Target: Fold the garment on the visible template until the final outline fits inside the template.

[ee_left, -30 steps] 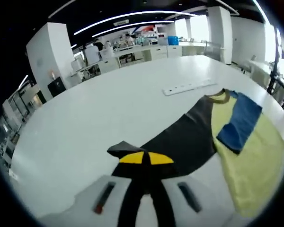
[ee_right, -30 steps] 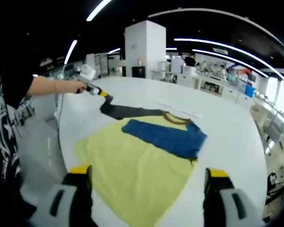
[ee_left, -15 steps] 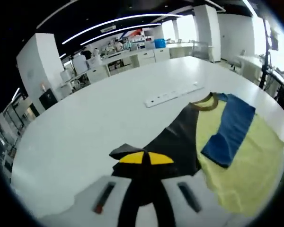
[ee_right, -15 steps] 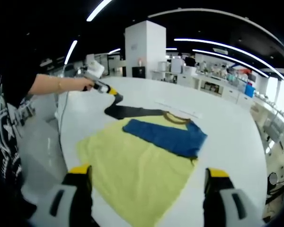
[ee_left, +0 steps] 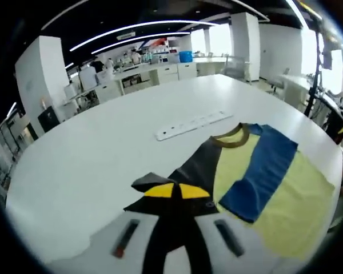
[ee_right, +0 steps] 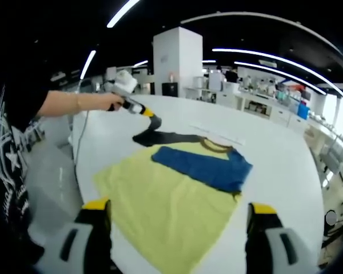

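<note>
White table carries the shirt, yellow body spread flat. Left gripper, jaws closed, pinches the dark sleeve; right gripper hangs wide open, empty. Sleeve fold seems underway; next, lay the sleeve across the body.

A white table carries the yellow garment and a white strip.

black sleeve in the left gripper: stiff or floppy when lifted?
Likely floppy: the black sleeve sags from the left gripper down to the table. Probably light, thin cloth. It may drag the yellow body along.
</note>
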`<state>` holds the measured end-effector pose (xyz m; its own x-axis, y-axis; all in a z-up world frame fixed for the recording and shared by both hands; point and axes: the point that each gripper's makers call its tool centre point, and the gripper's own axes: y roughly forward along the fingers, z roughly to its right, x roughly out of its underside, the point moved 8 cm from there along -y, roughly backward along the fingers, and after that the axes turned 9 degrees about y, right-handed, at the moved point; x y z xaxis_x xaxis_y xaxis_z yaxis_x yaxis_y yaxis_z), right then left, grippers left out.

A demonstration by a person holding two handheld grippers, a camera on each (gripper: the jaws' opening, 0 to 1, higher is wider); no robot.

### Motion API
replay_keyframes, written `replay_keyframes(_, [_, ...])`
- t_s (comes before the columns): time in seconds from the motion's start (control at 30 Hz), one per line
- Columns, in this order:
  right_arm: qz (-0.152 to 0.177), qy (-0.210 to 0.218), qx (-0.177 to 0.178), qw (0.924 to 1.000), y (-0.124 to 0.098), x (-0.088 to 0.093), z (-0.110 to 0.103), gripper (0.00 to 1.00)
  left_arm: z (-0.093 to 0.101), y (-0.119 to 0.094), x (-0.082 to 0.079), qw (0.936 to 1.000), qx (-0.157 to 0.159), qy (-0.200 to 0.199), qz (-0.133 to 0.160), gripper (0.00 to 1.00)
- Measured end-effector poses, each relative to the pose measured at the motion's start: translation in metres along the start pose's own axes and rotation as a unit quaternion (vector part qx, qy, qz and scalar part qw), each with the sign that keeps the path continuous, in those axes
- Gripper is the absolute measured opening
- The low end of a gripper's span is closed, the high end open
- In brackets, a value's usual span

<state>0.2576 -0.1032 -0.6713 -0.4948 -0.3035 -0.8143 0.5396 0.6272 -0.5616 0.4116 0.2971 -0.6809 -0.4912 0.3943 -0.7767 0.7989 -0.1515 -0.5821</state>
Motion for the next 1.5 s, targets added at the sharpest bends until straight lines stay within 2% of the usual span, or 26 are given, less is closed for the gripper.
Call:
replay_keyframes(0.23, [0.007, 0.006, 0.000, 1.0000, 0.000, -0.001, 0.000, 1.00, 0.011, 0.010, -0.020, 0.9990, 0.025, 0.029, 0.023, 0.00])
replay_keyframes(0.4, [0.002, 0.006, 0.000, 1.0000, 0.001, 0.001, 0.000, 1.00, 0.021, 0.013, -0.033, 0.9984, 0.031, 0.041, 0.023, 0.00])
replay_keyframes(0.47, [0.001, 0.005, -0.001, 1.0000, 0.001, 0.001, 0.000, 1.00, 0.025, 0.012, -0.036, 0.9982, 0.044, 0.027, 0.029, 0.00])
replay_keyframes(0.63, [0.000, 0.006, 0.000, 1.0000, 0.001, 0.001, 0.000, 1.00, 0.030, 0.014, -0.043, 0.9974, 0.045, 0.046, 0.030, 0.00])
replay_keyframes(0.83, [-0.001, 0.008, 0.000, 1.0000, 0.002, 0.003, 0.000, 1.00, 0.044, 0.019, -0.054, 0.9970, 0.054, 0.040, 0.038, 0.00])
replay_keyframes(1.17, [-0.013, -0.001, -0.002, 0.9999, 0.003, 0.005, 0.000, 1.00, 0.074, 0.031, -0.080, 0.9943, 0.074, 0.054, 0.054, 0.00])
replay_keyframes(1.27, [-0.014, 0.000, -0.001, 0.9999, 0.003, 0.006, 0.002, 1.00, 0.084, 0.036, -0.083, 0.9929, 0.080, 0.074, 0.048, 0.00])
replay_keyframes(1.5, [-0.016, 0.007, 0.002, 0.9999, 0.002, 0.009, 0.004, 1.00, 0.103, 0.044, -0.082, 0.9920, 0.097, 0.069, 0.041, 0.00])
